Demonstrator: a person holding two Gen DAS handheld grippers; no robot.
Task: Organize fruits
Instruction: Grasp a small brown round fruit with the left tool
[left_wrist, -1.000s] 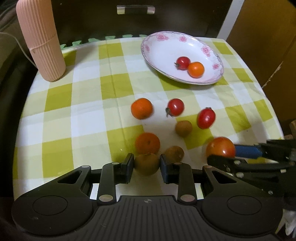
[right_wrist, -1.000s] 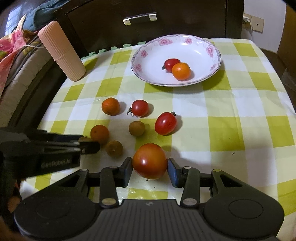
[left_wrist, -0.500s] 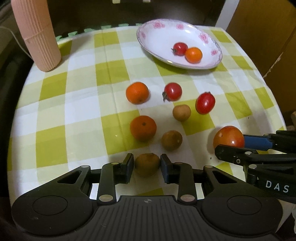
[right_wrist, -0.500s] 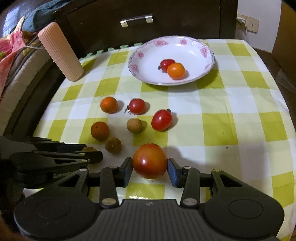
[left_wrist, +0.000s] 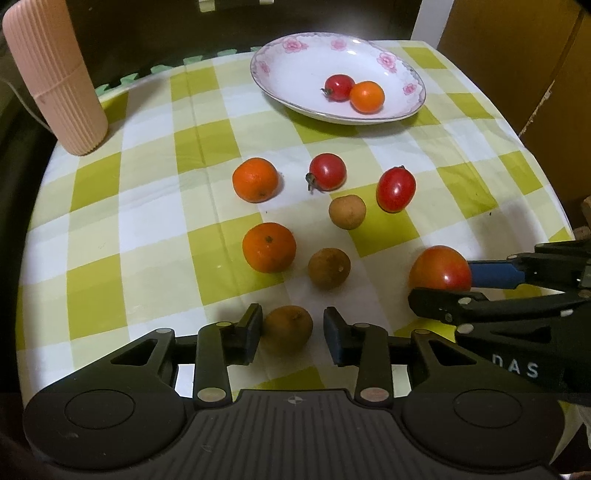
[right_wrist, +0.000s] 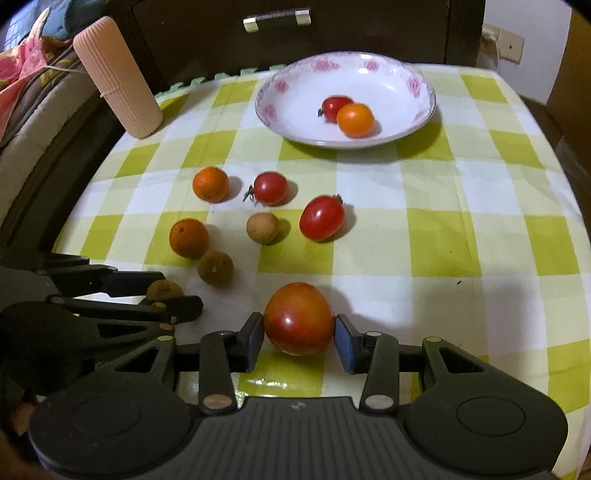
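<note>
Left gripper (left_wrist: 291, 332) low in the frame of its own view, fingers (left_wrist: 249, 334) spread around a brown longan (left_wrist: 286, 328) — left pad touching or nearly so, a clear gap at the right pad, so open rather than clamped. Right gripper (right_wrist: 298, 341) at bottom centre of its view, fingers (right_wrist: 251, 341) either side of a large tomato (right_wrist: 299, 318), pads just at its flanks; cannot tell whether truly pressing or only bracketing. Both fruits resting on the green-and-white checked table (right_wrist: 461, 236).

Spread over the middle of the frame: two small oranges (left_wrist: 255, 180) (left_wrist: 269, 247), a round cherry tomato (left_wrist: 327, 171), an oblong cherry tomato (left_wrist: 395, 189), a pale longan (left_wrist: 347, 211) and a darker longan (left_wrist: 328, 267) — all apart from one another.

White flowered plate (right_wrist: 295, 96) toward the top centre, holding a red cherry tomato (right_wrist: 334, 105) and a small orange fruit (right_wrist: 354, 119), touching each other.

Ribbed pink cylinder (left_wrist: 51, 74) upright at upper left, at the table's far corner. Dark cabinet with a metal handle (right_wrist: 275, 18) along the top edge.
</note>
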